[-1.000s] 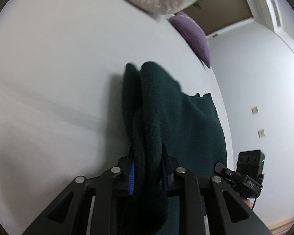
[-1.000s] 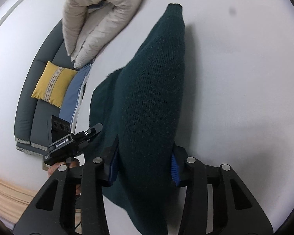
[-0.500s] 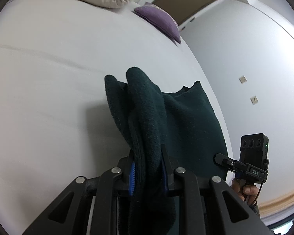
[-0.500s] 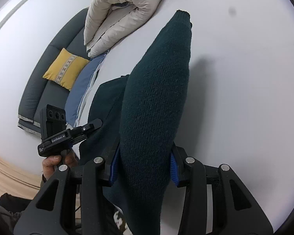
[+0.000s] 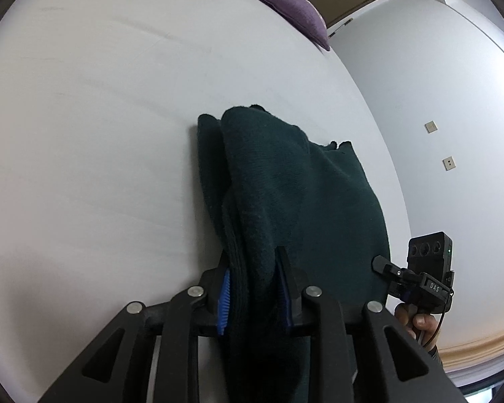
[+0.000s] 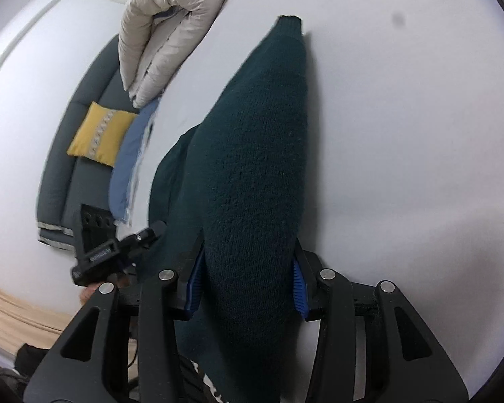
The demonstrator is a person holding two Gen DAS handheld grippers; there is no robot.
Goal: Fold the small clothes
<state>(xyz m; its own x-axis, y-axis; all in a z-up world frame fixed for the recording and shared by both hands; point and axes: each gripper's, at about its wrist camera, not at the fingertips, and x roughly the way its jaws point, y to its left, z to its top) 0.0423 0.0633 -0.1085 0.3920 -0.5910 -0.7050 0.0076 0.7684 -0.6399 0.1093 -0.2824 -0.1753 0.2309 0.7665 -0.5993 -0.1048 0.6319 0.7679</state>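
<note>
A dark green knit garment lies partly on the white bed and is held up at two ends. My left gripper is shut on a bunched fold of it. My right gripper is shut on a thick sleeve-like part of the same garment, which stretches away to a cuff touching the sheet. In the left wrist view the right gripper appears beyond the garment's right edge. In the right wrist view the left gripper shows at the garment's left side.
A folded beige duvet lies at the far end of the bed. A purple pillow sits by the bed's far right edge. A grey sofa with a yellow cushion and blue cloth stands beside the bed.
Both grippers keep their hold. The garment has lowered toward the sheet and the views have tilted; the sleeve tip now rests nearer the duvet.
</note>
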